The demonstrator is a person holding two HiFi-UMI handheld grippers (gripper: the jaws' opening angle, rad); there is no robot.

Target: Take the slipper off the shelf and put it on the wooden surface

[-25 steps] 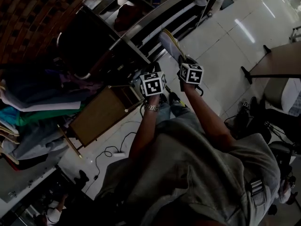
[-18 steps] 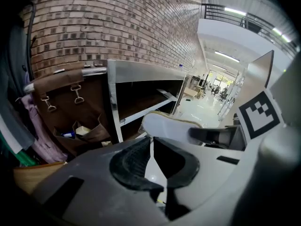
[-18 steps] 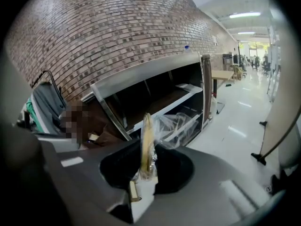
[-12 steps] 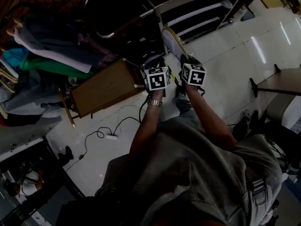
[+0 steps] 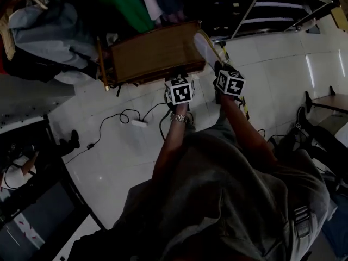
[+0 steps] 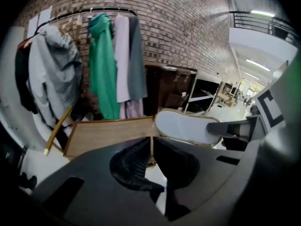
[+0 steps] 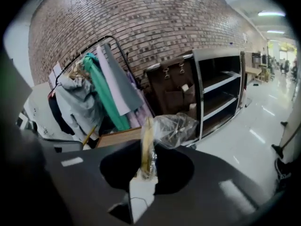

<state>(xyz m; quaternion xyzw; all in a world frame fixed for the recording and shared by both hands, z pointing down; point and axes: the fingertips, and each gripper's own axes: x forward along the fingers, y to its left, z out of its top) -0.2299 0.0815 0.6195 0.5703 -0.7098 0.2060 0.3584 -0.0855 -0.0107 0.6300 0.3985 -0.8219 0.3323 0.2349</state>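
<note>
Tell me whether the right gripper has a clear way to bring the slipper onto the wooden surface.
Probably yes. The right gripper is shut on the slipper, and the wooden surface lies just ahead with a bare top. The left gripper sits beside it, not across the way.

Both grippers, left and right, have swung left, away from the shelf. The slipper, carried in the right gripper, has moved from in front of the shelf to the right end of the wooden surface.
</note>
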